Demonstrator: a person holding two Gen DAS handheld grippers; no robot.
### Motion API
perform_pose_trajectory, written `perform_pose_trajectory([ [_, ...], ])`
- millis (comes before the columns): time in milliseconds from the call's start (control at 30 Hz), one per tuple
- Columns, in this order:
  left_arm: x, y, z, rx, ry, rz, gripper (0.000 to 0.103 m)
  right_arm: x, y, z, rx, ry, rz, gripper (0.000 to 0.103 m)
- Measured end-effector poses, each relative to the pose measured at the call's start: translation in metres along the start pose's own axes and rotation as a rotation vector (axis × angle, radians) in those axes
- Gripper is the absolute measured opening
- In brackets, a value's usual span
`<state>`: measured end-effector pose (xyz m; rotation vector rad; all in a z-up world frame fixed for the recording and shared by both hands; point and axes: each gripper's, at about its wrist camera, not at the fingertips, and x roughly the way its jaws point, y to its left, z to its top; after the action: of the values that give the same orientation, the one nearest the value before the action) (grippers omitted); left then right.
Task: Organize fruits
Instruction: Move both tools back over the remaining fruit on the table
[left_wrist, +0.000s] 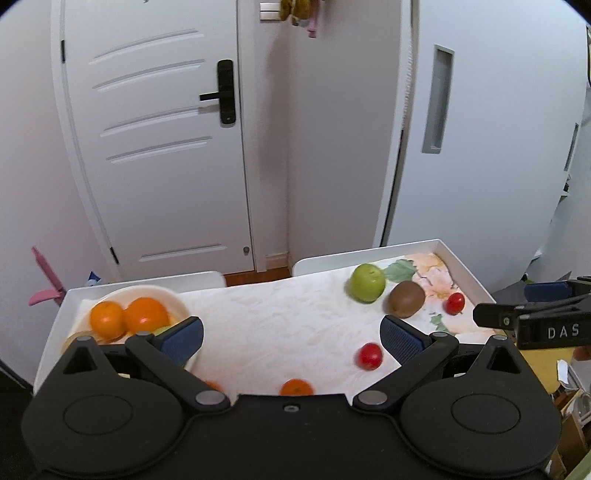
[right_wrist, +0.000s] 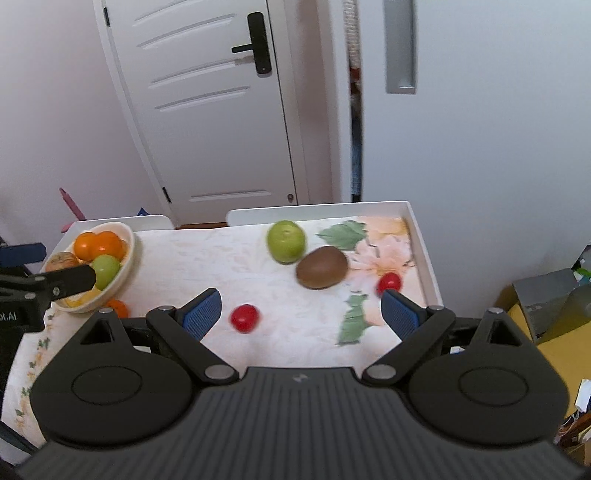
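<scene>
Both your grippers, left (left_wrist: 291, 341) and right (right_wrist: 301, 314), hang wide open over the table's near edge, gripping nothing. Bowl (right_wrist: 127, 258) of oranges sits at the far-left corner; green apple (right_wrist: 286, 241), kiwi (right_wrist: 321, 272) and tomatoes (right_wrist: 243, 317) lie loose toward the right.

Floral cloth (right_wrist: 236, 258), cream bowl (right_wrist: 125, 266), green apple (right_wrist: 286, 240), brown kiwi (right_wrist: 322, 272), blue-padded tools.

Below my fingers the white surface (right_wrist: 424, 240) has a raised rim and carries a floral cloth (right_wrist: 229, 266). On the cloth, at the left, stands a cream bowl (right_wrist: 125, 258) of fruit, with a small orange (right_wrist: 117, 308) just beside it. At the right lie a green apple (right_wrist: 286, 240), touching a brown kiwi (right_wrist: 322, 272), and two red tomatoes (right_wrist: 244, 318), well apart.
</scene>
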<state>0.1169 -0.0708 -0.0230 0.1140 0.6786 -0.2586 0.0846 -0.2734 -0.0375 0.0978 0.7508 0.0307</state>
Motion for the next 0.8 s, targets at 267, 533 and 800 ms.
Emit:
perform_pose_trajectory([
  [267,0.042,-0.034,0.016,0.008,0.016,-0.012,0.103,0.021,-0.033,-0.001,-0.056,0.019,-0.024,0.103],
  [533,0.102,-0.055,0.029,0.011,0.079,-0.023,0.103,0.054,-0.049,0.0,-0.119,0.038,-0.024,0.103],
  [800,0.167,-0.066,0.034,-0.016,0.164,-0.047,0.099,0.091,-0.055,0.002,-0.177,0.054,-0.016,0.103],
])
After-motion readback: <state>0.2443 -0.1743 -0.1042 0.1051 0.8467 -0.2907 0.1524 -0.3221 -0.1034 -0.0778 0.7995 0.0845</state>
